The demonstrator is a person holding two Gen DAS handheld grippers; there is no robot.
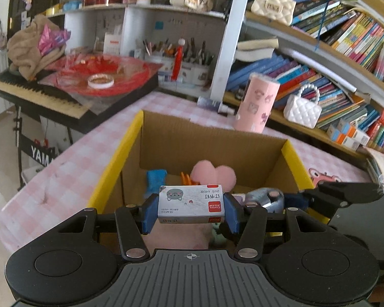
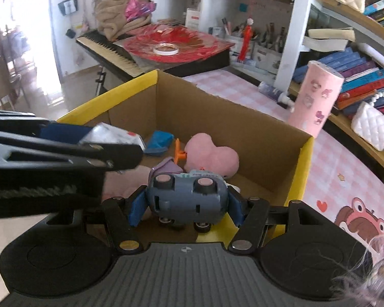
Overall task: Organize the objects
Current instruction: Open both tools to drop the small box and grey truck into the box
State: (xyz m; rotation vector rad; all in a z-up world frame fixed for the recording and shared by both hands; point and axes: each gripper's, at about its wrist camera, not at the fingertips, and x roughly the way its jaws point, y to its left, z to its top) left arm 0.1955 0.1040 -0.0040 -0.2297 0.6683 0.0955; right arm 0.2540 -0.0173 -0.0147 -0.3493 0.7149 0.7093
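Note:
My left gripper (image 1: 190,206) is shut on a small grey staple box (image 1: 190,203) with a cat picture, held above the near edge of an open cardboard box (image 1: 130,148) with yellow rims. My right gripper (image 2: 185,202) is shut on a blue-grey toy car (image 2: 185,195), upside down with its wheels toward the camera, over the same cardboard box (image 2: 302,158). Inside lie a pink plush heart (image 2: 211,156), a blue object (image 2: 160,140) and an orange piece (image 2: 179,153). The left gripper with the staple box (image 2: 115,134) shows at the left of the right wrist view.
The box stands on a pink checked table (image 1: 64,176). A pink patterned cylinder (image 1: 257,102) and a white quilted bag (image 1: 303,108) stand behind it by crowded bookshelves. A keyboard (image 1: 38,94) with a red sheet and a tape roll (image 1: 101,80) is at the back left.

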